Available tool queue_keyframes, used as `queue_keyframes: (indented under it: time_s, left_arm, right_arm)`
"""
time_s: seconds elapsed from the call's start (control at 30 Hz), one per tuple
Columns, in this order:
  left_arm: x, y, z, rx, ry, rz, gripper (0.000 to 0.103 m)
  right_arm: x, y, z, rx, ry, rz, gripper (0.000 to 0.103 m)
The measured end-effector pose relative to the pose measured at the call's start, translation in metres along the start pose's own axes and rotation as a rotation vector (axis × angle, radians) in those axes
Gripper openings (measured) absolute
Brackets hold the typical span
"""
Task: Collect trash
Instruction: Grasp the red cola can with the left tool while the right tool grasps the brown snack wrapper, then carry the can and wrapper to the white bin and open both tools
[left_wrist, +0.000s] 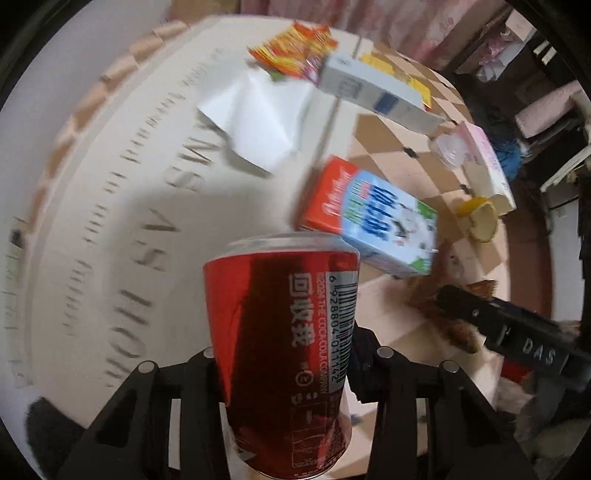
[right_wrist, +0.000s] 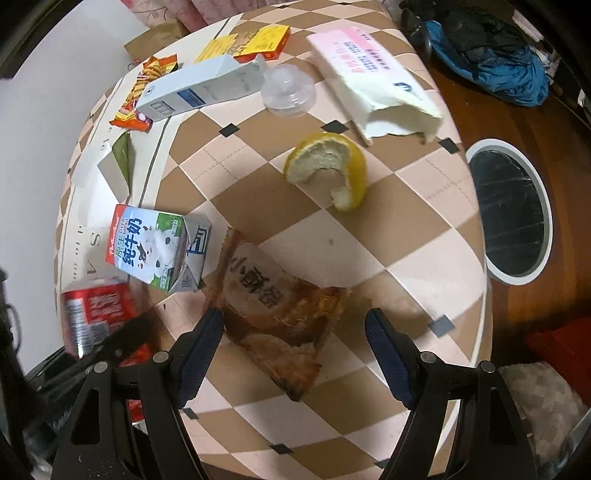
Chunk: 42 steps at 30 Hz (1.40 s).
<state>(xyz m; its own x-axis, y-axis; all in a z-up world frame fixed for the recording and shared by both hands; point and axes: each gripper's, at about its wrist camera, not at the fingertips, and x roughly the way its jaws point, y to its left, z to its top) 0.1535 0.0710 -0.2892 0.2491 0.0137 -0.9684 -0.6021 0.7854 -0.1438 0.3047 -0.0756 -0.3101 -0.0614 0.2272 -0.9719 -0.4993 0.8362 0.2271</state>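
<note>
My left gripper (left_wrist: 284, 363) has its jaws clamped on a red cola can (left_wrist: 284, 332), lifted over the table (right_wrist: 424, 206). My right gripper (right_wrist: 293, 350) hangs with jaws spread wide, straddling a brown snack wrapper (right_wrist: 277, 310) without pressing it. A milk carton (right_wrist: 155, 251) lies just left of the wrapper; lemon peel (right_wrist: 328, 170) sits farther off, and a white bin (right_wrist: 509, 210) stands right of the table.

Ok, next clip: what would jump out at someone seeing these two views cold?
First the red cola can, filling the left wrist view and clamped in the left gripper. Then, in the right wrist view, the brown snack wrapper lying between the open fingers of the right gripper, with a yellow citrus peel beyond it on the checkered tabletop and a white-rimmed bin off the table's right edge.
</note>
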Motion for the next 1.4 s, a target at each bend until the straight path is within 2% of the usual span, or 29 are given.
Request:
queue_keyframes:
  time_s: [0.1,0.13,0.17,0.3,0.37,0.47,0.73,0.97,1.17,1.27,1.4]
  left_arm:
    - [-0.006,0.006,-0.002,0.036,-0.045,0.097,0.037]
    - [-0.007,0.007,-0.002,0.044,-0.052,0.12,0.037]
    - [-0.008,0.009,-0.002,0.051,-0.061,0.143,0.037]
    - [-0.014,0.016,-0.005,0.067,-0.098,0.204,0.037]
    - [-0.016,0.015,-0.006,0.074,-0.112,0.217,0.037]
    - [-0.025,0.015,-0.011,0.092,-0.143,0.24,0.037]
    - [-0.059,0.008,-0.023,0.108,-0.226,0.254,0.037]
    - [-0.098,-0.015,-0.021,0.126,-0.308,0.196,0.037]
    - [-0.13,-0.062,0.001,0.173,-0.348,0.089,0.037]
    - [-0.139,-0.096,0.015,0.214,-0.352,0.04,0.037]
    - [-0.136,-0.156,0.035,0.286,-0.332,-0.03,0.037]
  right_arm:
    - [0.001,0.011,-0.002,-0.035,-0.029,-0.039,0.062]
    - [0.001,0.015,-0.002,-0.051,-0.042,-0.053,0.048]
    - [0.001,0.018,-0.003,-0.061,-0.049,-0.068,0.04]
    - [0.001,0.028,-0.013,-0.092,-0.084,-0.097,0.033]
    - [-0.002,0.031,-0.021,-0.102,-0.099,-0.098,0.022]
    - [-0.012,0.033,-0.034,-0.11,-0.128,-0.101,0.018]
    - [-0.047,0.029,-0.056,-0.113,-0.2,-0.092,0.016]
    - [-0.091,0.024,-0.068,-0.109,-0.282,-0.047,0.013]
    - [-0.133,0.006,-0.069,-0.075,-0.362,-0.003,0.012]
    - [-0.156,-0.016,-0.064,-0.035,-0.407,0.011,0.012]
    - [-0.183,-0.07,-0.053,0.052,-0.462,-0.002,0.012]
